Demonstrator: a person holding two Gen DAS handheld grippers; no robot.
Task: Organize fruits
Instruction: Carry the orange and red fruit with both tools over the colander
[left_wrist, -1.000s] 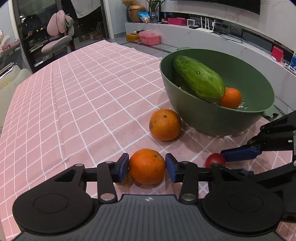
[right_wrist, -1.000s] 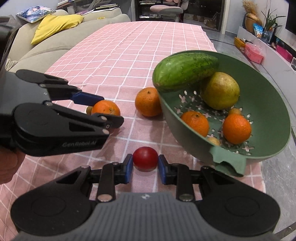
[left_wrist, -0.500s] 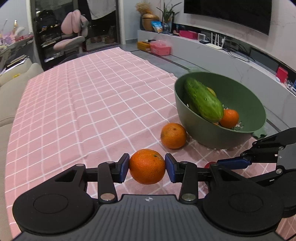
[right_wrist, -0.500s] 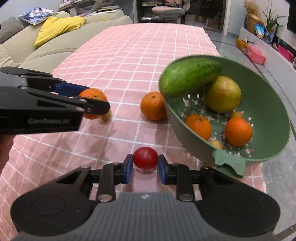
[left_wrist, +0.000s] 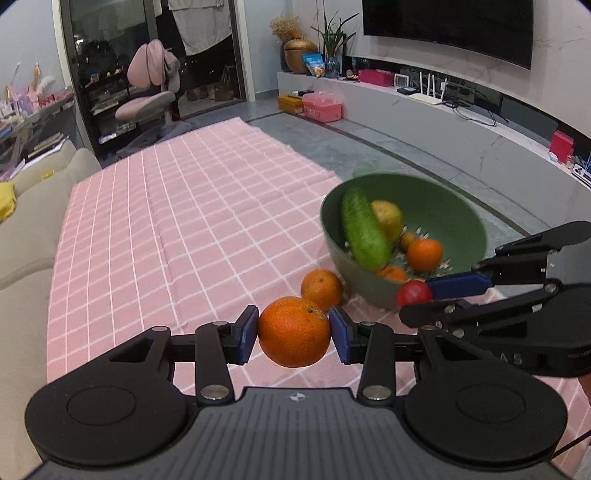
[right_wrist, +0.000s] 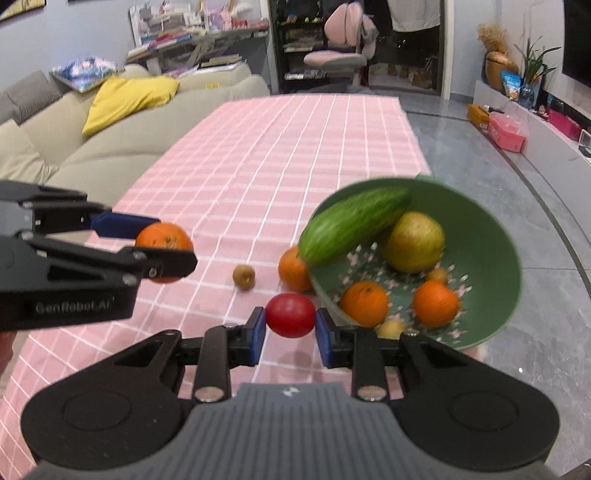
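My left gripper (left_wrist: 293, 330) is shut on an orange (left_wrist: 293, 331) and holds it above the pink checked cloth (left_wrist: 192, 221). The right gripper (right_wrist: 290, 320) is shut on a small red tomato (right_wrist: 290, 315), also lifted off the cloth. Ahead and to the right stands a green colander bowl (right_wrist: 491, 236) holding a cucumber (right_wrist: 351, 225), a yellow-green pear (right_wrist: 413, 242) and two oranges (right_wrist: 364, 303). Another orange (left_wrist: 320, 290) lies on the cloth against the bowl's near side. A small brown fruit (right_wrist: 243, 276) lies left of it.
A beige sofa (right_wrist: 110, 147) with a yellow cushion (right_wrist: 129, 98) runs along the table's left side. The bowl stands near the table's right edge, with grey floor (right_wrist: 480, 155) beyond it. A pink chair (left_wrist: 147, 92) stands past the far end.
Both grippers have risen with their fruit, so the cloth and bowl look farther off. The small brown fruit, earlier hidden behind the left gripper's orange, now lies in plain view.
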